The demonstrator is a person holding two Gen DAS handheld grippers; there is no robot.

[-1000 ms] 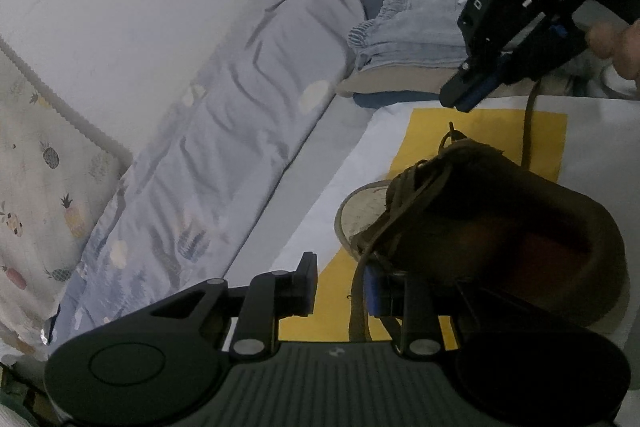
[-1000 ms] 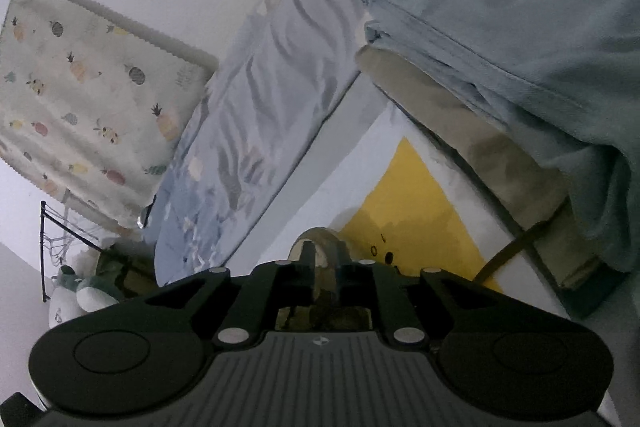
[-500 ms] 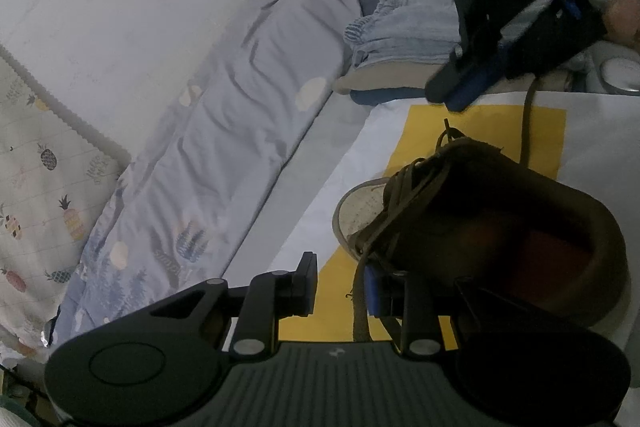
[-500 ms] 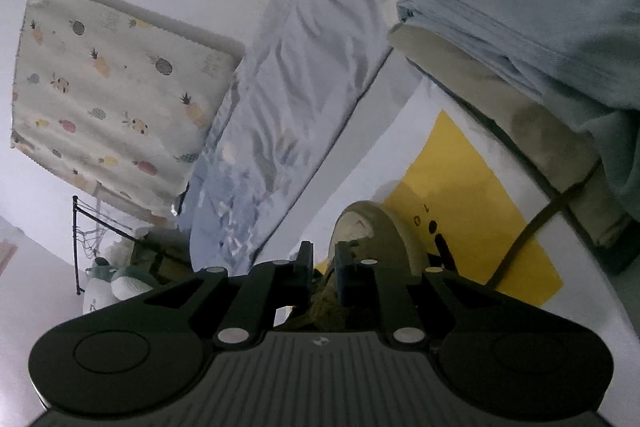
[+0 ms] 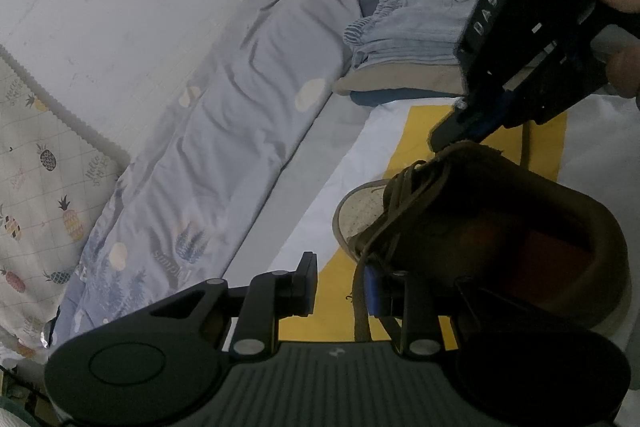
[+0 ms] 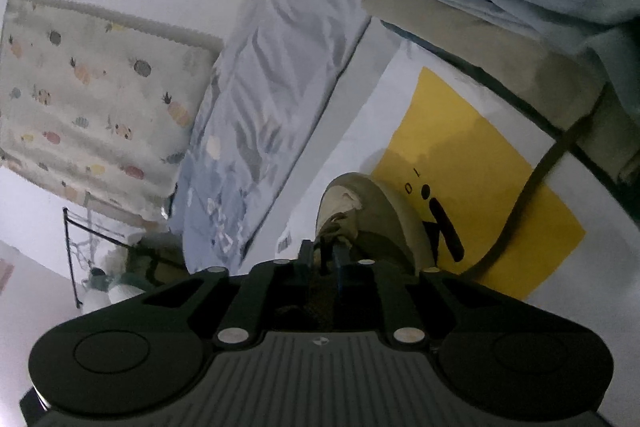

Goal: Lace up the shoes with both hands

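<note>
Right claw (image 6: 324,259) closed over the brown shoe (image 5: 500,227); left claw (image 5: 342,287) partly open beside its lace (image 5: 360,303), lower frame.

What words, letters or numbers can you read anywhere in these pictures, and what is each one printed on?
"DAS": white letters on the side of the right claw's black body.
"Hello": script on the pineapple-print cloth, repeated; the smaller words under it are too blurred to read.
"1 0": small black marks on the yellow sheet beside the shoe, tilted, so uncertain.
Barcode label on the white surface: too small to read.
</note>
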